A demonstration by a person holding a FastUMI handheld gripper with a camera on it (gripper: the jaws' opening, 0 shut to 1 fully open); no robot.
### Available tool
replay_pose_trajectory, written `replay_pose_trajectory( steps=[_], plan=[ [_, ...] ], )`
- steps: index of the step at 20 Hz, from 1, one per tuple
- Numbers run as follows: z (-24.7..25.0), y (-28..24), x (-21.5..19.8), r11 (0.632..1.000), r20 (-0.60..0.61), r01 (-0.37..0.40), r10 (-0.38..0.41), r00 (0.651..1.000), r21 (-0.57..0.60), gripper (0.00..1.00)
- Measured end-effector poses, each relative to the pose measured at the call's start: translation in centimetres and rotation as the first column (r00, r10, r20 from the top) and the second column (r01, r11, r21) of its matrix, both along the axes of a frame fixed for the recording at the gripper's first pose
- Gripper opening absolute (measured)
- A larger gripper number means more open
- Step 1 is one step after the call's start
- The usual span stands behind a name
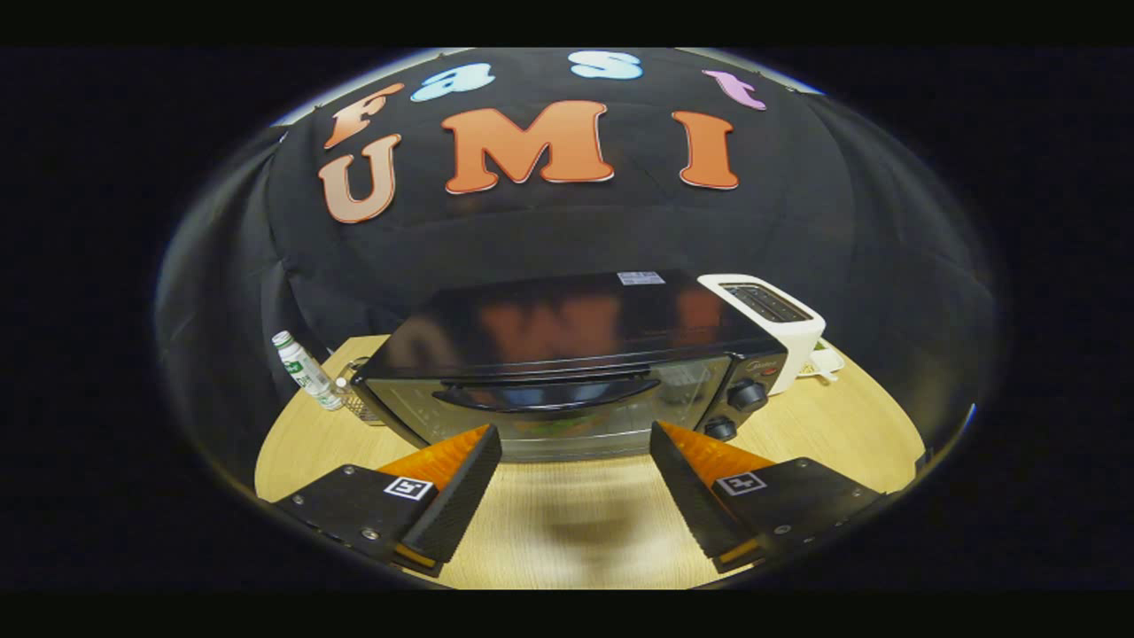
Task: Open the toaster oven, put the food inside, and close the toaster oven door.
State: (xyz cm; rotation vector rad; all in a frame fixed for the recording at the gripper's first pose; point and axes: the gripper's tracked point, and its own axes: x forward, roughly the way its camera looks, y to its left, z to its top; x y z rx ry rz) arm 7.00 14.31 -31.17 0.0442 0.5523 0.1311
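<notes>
Toaster oven (567, 368) sits on the bench (567, 532) w/ door shut, handle (547, 396) just beyond the gripper (576, 474), which is spread wide & empty; something shows dimly thru the glass, so fits either pre-opening or door shut again w/ food inside

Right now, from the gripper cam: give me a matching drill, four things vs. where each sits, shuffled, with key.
Things
1. toaster oven
2. white toaster
3. bottle
4. gripper

Places
A. to the left of the oven, at the table's edge
B. fingers open, nothing between them, just short of the oven door
C. ahead of the fingers, door closed
D. behind the oven's right corner

Pairs: 1-C, 2-D, 3-A, 4-B
</notes>
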Motion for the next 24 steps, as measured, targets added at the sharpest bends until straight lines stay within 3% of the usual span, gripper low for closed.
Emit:
replay_pose_trajectory(
  steps=[10, 15, 20, 24],
  plan=[
    [12.7, -7.3, -2.1, 0.998, 0.212, 0.048, -0.039, 0.976, -0.035, 1.00],
    [19.0, -10.6, -3.6, 0.996, 0.332, 0.078, -0.058, 0.942, -0.048, 0.99],
    [24.6, -12.3, -5.4, 0.999, 0.393, 0.040, -0.034, 0.919, -0.008, 1.00],
    [29.1, -14.6, -6.3, 0.997, 0.466, 0.073, -0.056, 0.883, -0.019, 1.00]
  ],
)
